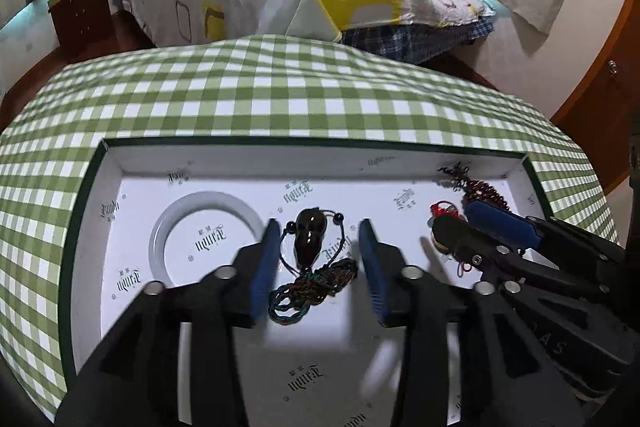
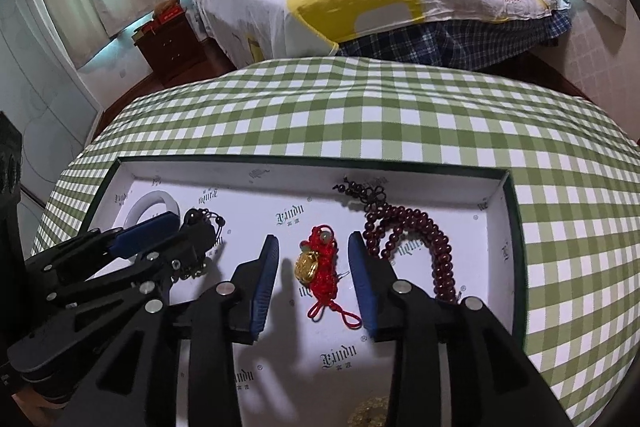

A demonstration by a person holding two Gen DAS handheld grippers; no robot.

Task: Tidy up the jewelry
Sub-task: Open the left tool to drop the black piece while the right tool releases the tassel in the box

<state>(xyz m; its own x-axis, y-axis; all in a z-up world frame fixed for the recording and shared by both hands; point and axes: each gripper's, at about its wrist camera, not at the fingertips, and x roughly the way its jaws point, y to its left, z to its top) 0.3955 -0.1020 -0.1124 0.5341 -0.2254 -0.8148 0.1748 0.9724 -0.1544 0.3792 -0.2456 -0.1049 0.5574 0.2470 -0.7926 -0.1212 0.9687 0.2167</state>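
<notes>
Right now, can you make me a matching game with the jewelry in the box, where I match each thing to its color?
Things:
1. bangle
2. gourd pendant
3. knotted charm
4. bead string

Colors:
A. bright red cord with a gold piece
B. white
C. dark reddish-brown beads
D. very dark brown, on a dark braided cord

Pairs: 1-B, 2-D, 3-A, 4-C
</notes>
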